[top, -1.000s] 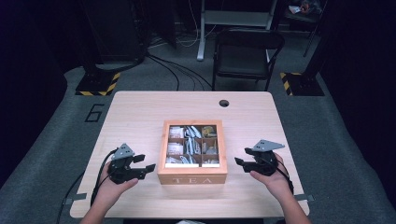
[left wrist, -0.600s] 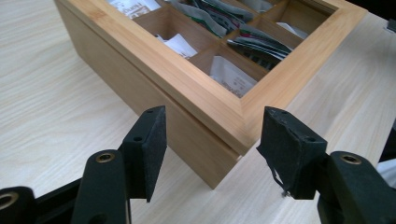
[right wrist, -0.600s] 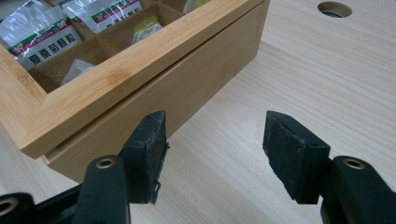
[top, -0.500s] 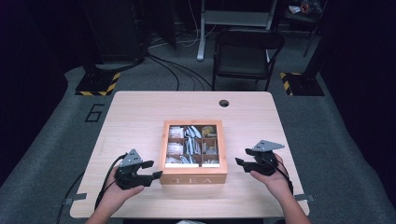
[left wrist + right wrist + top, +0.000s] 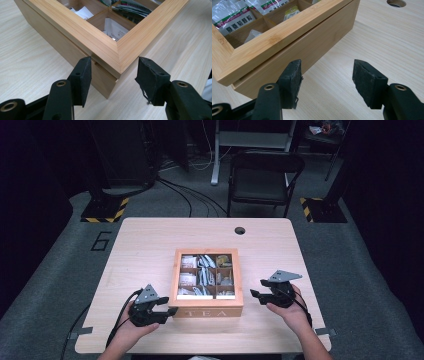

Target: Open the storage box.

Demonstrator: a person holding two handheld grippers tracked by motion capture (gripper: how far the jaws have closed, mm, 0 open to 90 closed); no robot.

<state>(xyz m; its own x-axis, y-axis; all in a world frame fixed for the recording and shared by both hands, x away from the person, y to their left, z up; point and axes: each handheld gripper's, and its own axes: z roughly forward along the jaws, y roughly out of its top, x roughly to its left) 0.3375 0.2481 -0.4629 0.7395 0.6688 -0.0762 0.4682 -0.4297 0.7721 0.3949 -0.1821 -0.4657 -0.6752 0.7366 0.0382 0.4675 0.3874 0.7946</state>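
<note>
Wooden tea box [image 5: 207, 311] now had the left gripper [image 5: 165, 311] moved up against its near left corner, fingers [image 5: 81, 80] wide, ready to grab, while the right gripper [image 5: 257, 295] waited wide too.

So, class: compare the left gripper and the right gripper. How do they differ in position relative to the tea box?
The left gripper sits at the tea box, its open jaws straddling the near left corner; the right gripper stands apart from the box's right side. The left points at a corner, the right along a side wall. Both are open, hand-held and empty.
</note>
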